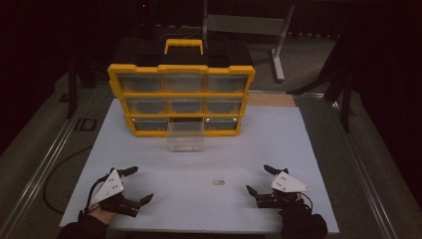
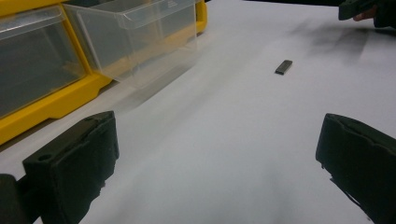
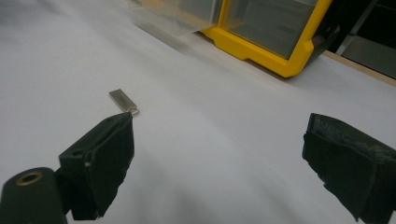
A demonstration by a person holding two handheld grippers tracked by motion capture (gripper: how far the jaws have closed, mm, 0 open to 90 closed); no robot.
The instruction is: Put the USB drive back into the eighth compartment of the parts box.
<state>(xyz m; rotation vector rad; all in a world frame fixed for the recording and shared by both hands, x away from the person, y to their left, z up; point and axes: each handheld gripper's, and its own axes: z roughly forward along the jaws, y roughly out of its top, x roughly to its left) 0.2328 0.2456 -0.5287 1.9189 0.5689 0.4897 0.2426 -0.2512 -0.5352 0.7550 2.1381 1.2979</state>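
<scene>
Scene: a white rectangular table board (image 1: 278, 149) fills the middle of the high view, and at its upper centre stands a yellow-framed plastic organiser cabinet with clear drawers (image 1: 181, 94), front turned toward the person so every drawer can be reached.

Drawer: the clear plastic drawer from the bottom middle slot (image 1: 185, 137) is pulled out onto the board just below the cabinet. My read is that it waits there as an open bin for something to go in.

Small part: a small flat metallic rectangular piece (image 1: 218, 182) lies alone on the board, lower centre of the high view, between the two tools and somewhat nearer the right one. It is well apart from the drawer, out in the open where either tool could come at it.

Left gripper (image 1: 131, 185): lower left of the high view, jaws spread wide, nothing between them. In the left gripper view the piece (image 2: 283, 66) sits far off at upper right.

Right gripper (image 1: 261, 180): lower right, jaws also wide and empty. In the right gripper view the piece (image 3: 123, 101) lies just beyond the left-hand jaw tip, so this looks like the tool placed to go for it.
</scene>
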